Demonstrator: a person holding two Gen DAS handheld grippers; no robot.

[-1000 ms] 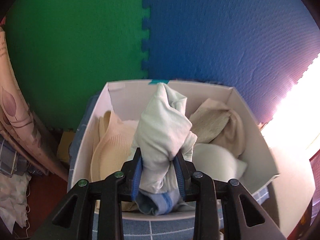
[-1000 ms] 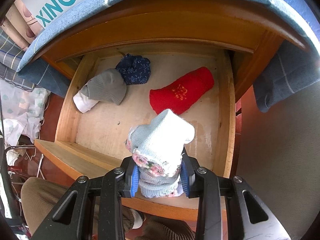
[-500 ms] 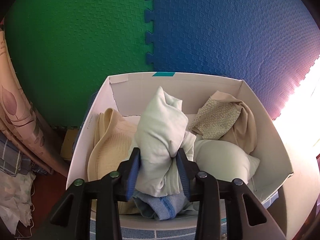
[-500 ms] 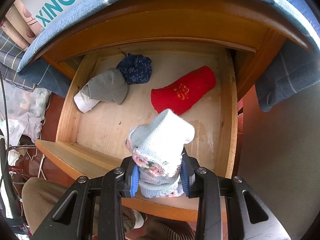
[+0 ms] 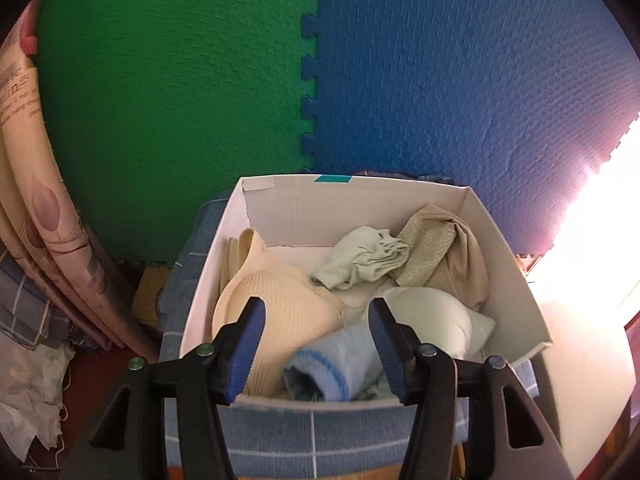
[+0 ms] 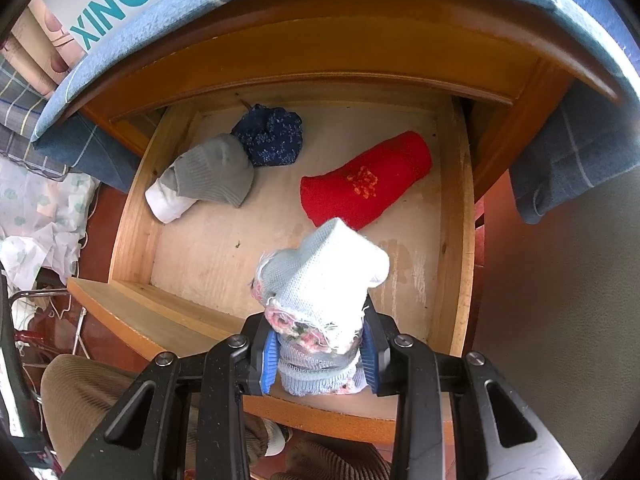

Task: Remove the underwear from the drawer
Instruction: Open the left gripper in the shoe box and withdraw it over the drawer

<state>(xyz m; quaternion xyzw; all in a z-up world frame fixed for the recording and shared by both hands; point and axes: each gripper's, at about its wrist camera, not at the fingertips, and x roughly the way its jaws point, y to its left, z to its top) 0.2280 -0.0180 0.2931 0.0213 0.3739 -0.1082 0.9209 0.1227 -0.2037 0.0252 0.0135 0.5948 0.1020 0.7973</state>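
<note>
1. Foam mats fill the background in the left wrist view: a green mat (image 5: pixel 168 100) and a blue mat (image 5: pixel 460 92), both pebbled, joined by a jigsaw-tooth seam.
2. In the right wrist view, the wooden drawer (image 6: pixel 456 216) is pulled out, with honey-coloured side walls and a pale, scuffed floor. A blue checked cloth (image 6: pixel 560 168) drapes over the cabinet top above it.
3. The white cardboard box (image 5: pixel 508 276) sits open on blue checked fabric below the mats, with thin, crisp walls and a strip of teal tape on its far rim.
4. Inside the box there's a ribbed cream bra cup (image 5: pixel 276 300) on the left, a smooth white padded cup (image 5: pixel 432 320) on the right and a beige textured garment (image 5: pixel 444 244) in the far corner.
5. The pale green underwear (image 5: pixel 364 258) lies crumpled in the middle of the box, soft and wrinkled, clear of the pads. A light blue piece (image 5: pixel 336 364) lies at the near wall.
6. The left gripper (image 5: pixel 316 344) has just been opening and its ridged blue pads stand apart with nothing between them.
7. The right gripper (image 6: pixel 318 350) is clamped on a pale blue knit roll (image 6: pixel 324 280) with pink frayed trim, held above the drawer's front.
8. On the drawer floor lie a red roll (image 6: pixel 368 180) with orange embroidery, a grey and white roll (image 6: pixel 208 176) and a navy speckled bundle (image 6: pixel 270 136).
</note>
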